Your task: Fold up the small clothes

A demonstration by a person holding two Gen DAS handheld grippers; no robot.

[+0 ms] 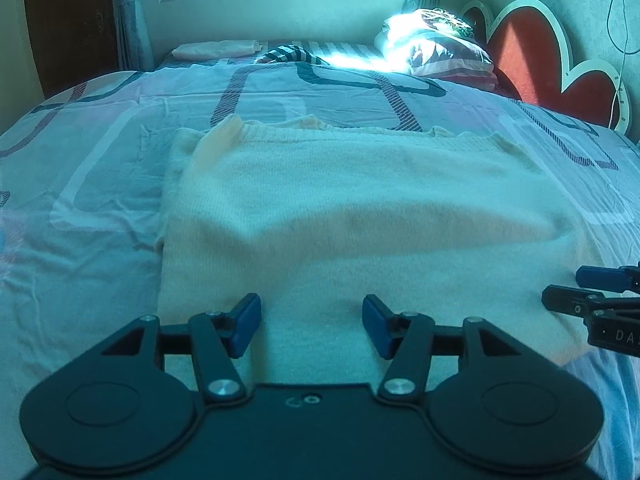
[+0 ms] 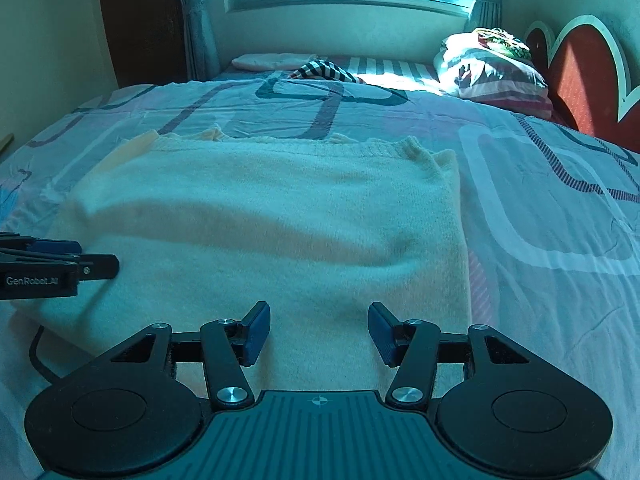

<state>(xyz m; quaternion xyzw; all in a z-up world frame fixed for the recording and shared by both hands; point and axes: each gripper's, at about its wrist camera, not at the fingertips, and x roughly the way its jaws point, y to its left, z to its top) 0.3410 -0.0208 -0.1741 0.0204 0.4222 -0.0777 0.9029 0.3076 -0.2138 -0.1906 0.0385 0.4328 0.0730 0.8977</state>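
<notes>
Below, cream knit sweater (image 1: 360,208) folded flat on patterned bedsheet (image 1: 80,184) — left gripper (image 1: 311,326), right gripper (image 2: 319,332), fingers parted, holding nothing.

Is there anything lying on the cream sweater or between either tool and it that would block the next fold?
Nothing visible does. The left tool and right tool hover open over the near edge of the cream sweater, whose surface is bare. The pillow sits well beyond it.
</notes>
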